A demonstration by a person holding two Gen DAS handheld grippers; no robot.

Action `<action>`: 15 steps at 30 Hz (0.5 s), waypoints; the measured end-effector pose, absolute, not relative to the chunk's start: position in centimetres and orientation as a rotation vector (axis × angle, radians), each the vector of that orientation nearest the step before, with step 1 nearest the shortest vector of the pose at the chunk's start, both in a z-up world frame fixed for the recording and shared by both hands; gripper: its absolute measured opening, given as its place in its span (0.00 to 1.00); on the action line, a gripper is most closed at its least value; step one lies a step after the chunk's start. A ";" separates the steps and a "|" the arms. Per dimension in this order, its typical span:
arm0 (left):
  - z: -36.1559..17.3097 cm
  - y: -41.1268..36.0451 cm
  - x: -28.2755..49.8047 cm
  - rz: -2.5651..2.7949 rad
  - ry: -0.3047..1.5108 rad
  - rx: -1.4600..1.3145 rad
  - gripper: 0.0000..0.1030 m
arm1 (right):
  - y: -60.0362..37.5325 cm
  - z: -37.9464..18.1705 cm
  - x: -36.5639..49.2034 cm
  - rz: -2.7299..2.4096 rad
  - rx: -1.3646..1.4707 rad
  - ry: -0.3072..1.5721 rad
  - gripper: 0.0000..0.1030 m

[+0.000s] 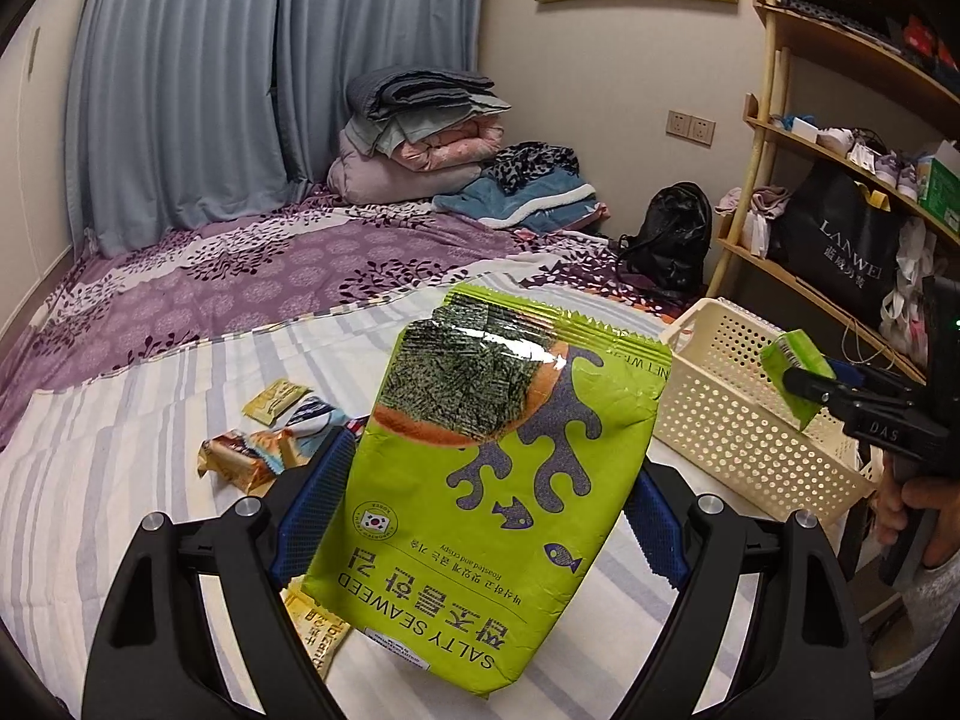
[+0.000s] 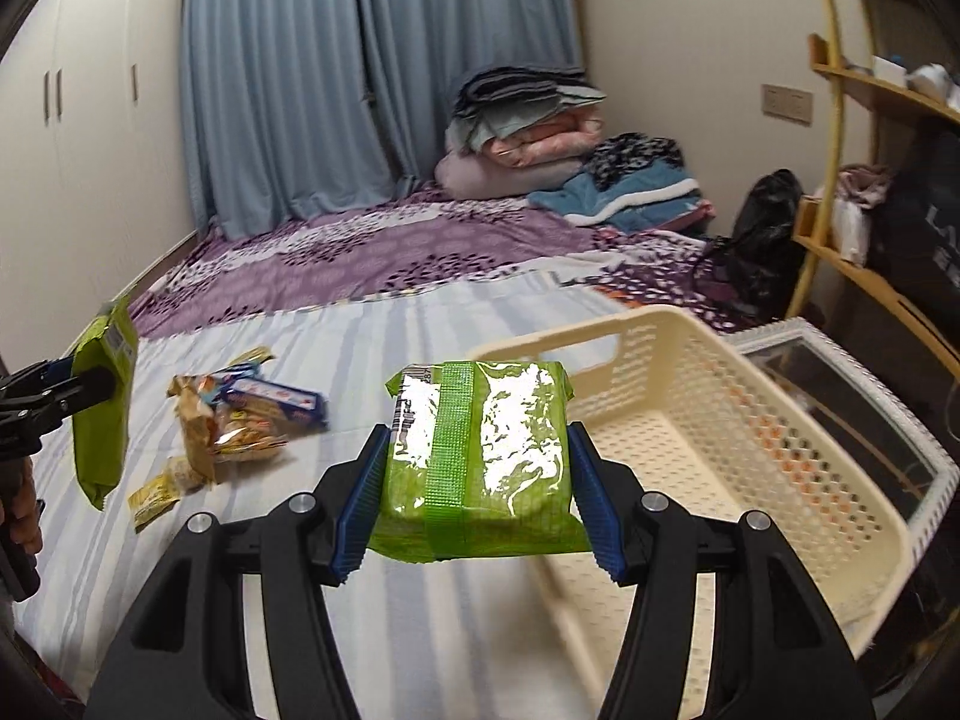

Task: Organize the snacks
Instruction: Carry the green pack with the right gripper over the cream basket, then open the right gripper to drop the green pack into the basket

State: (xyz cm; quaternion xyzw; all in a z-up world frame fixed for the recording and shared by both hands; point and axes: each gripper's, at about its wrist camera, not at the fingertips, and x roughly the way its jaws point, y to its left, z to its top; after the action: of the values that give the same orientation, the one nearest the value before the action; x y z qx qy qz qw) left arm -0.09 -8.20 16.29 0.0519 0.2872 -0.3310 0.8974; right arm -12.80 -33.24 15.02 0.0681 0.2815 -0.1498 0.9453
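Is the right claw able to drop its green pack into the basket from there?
Probably yes. The right claw grips the small green pack lifted beside the cream basket, whose top is open, with nothing showing in between.

Two green seaweed packs (image 1: 480, 492) (image 2: 480, 456), one cream basket (image 2: 720, 420), several small snack packets (image 2: 240, 420).

Lime-green seaweed bag (image 1: 498, 498), cream perforated basket (image 2: 678, 396), purple leaf-patterned bedspread (image 1: 288, 276), blue curtains (image 1: 240, 72).
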 end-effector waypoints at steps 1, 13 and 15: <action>16.4 -8.6 -0.2 -0.691 0.594 0.112 0.83 | -34.1 15.0 -13.4 -0.328 0.144 0.571 0.56; 17.4 -15.1 -1.1 -0.777 0.588 0.192 0.83 | -41.5 11.7 -17.2 -0.497 0.256 0.604 0.57; 17.6 -16.5 -1.3 -0.798 0.585 0.207 0.83 | -42.3 11.4 -17.6 -0.504 0.275 0.601 0.61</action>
State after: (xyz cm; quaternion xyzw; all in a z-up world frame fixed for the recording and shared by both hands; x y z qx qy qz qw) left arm -1.30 -16.50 17.64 0.0991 0.2802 -0.3823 0.8750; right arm -17.55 -42.25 11.36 0.1335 0.2919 -0.2448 0.9149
